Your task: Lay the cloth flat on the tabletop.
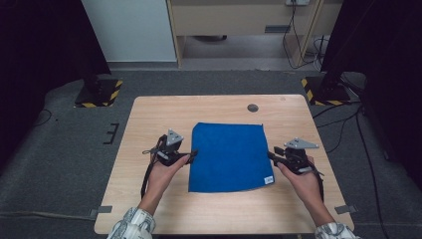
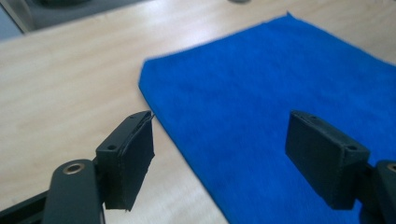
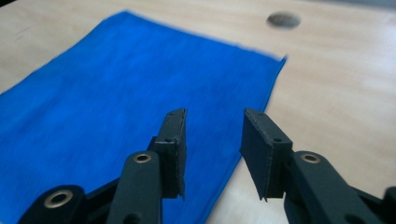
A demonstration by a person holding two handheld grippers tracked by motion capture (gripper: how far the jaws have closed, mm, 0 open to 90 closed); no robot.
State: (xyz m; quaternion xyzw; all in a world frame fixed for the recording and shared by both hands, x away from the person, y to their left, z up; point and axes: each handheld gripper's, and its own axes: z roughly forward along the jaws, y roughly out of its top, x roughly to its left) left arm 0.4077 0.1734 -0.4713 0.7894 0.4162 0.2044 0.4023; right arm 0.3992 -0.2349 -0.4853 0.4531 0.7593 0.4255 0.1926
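While both grippers sit low over the worktop, neither holds anything. Left gripper: jaws spread wide, nothing between the pads; in the left gripper view one jaw hangs over bare wood, the other over the blue cloth, so the cloth's left edge runs between them, not pinched. Right gripper: jaws part-way apart with a narrow gap, empty; in the right gripper view the cloth's right edge passes under the gap, one pad over fabric, the other over wood. Whether the pads touch the cloth I cannot tell.

Each gripper is held in a hand, left hand and right hand, forearms coming in from the near edge, patterned sleeves at the bottom.

Blue cloth lies flat and spread out at the middle of the worktop, a bit nearer the near edge, with a small white tag at its near right corner. Grippers face each other across it, just beside its left and right edges.

Round dark hole in the worktop near the far edge, well apart from the cloth's far right corner.
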